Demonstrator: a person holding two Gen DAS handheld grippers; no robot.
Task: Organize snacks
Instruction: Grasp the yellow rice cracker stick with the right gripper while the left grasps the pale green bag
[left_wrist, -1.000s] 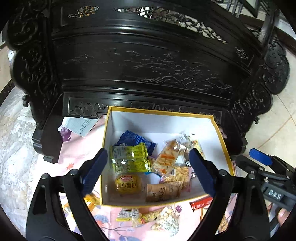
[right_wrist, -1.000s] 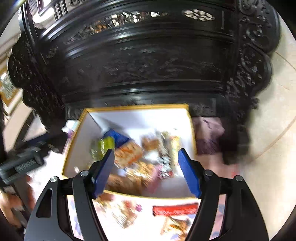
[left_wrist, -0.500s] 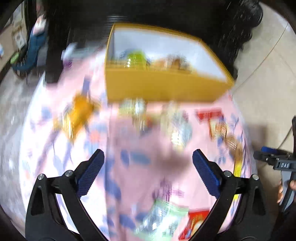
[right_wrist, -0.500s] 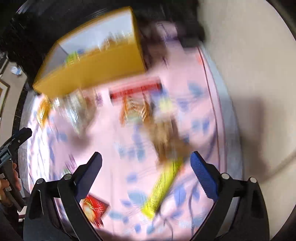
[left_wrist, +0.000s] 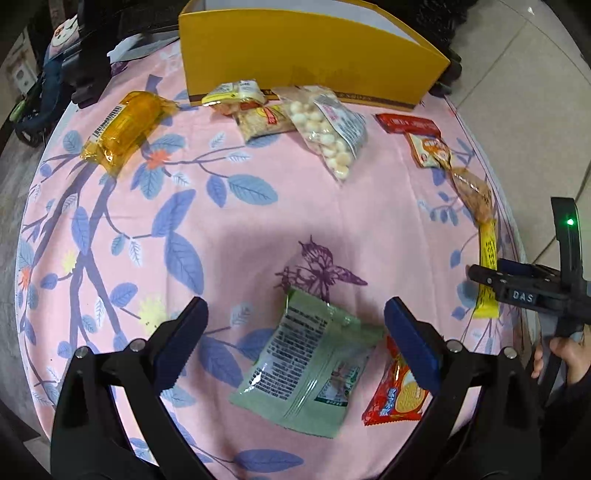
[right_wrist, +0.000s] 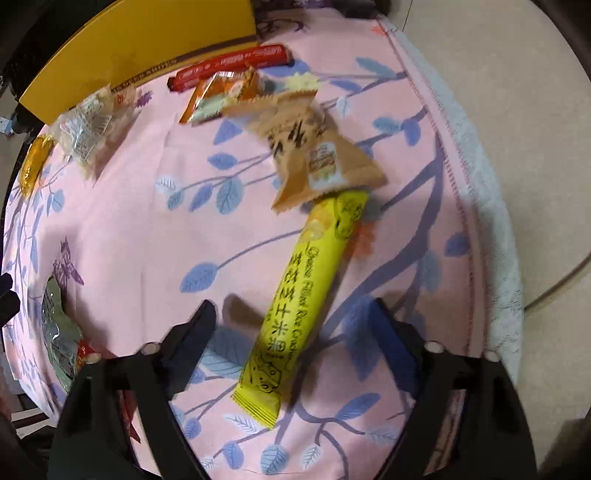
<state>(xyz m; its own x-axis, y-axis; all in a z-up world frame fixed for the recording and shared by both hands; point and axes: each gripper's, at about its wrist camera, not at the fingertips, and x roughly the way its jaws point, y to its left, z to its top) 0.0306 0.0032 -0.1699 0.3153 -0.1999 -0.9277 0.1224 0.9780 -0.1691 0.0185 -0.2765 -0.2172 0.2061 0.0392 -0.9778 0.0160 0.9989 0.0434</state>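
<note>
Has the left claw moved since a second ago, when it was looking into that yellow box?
Yes. The left claw has pulled back from the yellow box, now far ahead, and dropped toward the pink cloth, straddling a green packet with its jaws open.

Your left gripper has black angular arms, silver screws and ribbed dark-blue pads. Your right gripper is built alike; its black body carries white "DAS" lettering and a green light.
</note>
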